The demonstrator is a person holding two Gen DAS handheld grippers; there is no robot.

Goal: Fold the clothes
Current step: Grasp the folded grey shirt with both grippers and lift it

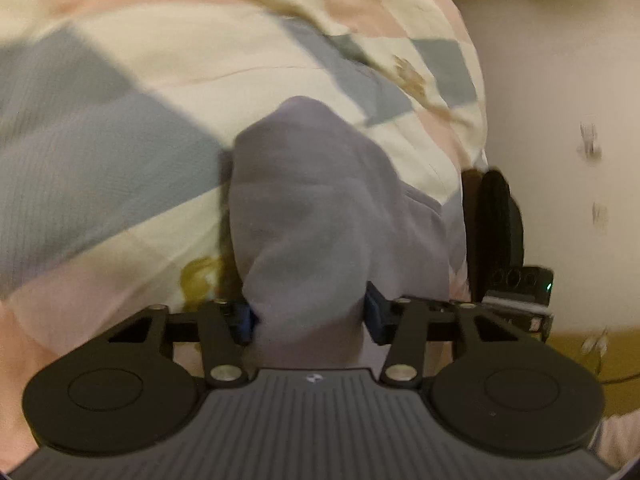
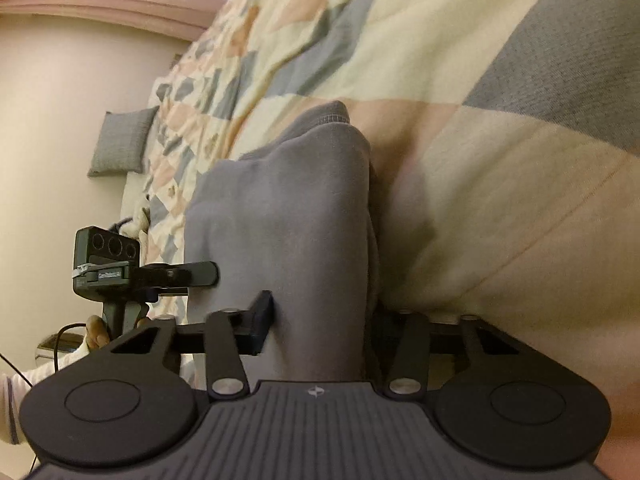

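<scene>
Both tongs (image 1: pixel 308 316) (image 2: pixel 316 320) pinch the grey garment (image 2: pixel 288 216), hanging lengthwise beside the quilt (image 2: pixel 500 160).

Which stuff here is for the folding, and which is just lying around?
For the folding:
- grey garment, bunched up
- left gripper, fingers shut on the garment
- right gripper, fingers shut on the garment too

Just lying around:
- patchwork quilt underneath
- grey pillow at the wall
</scene>
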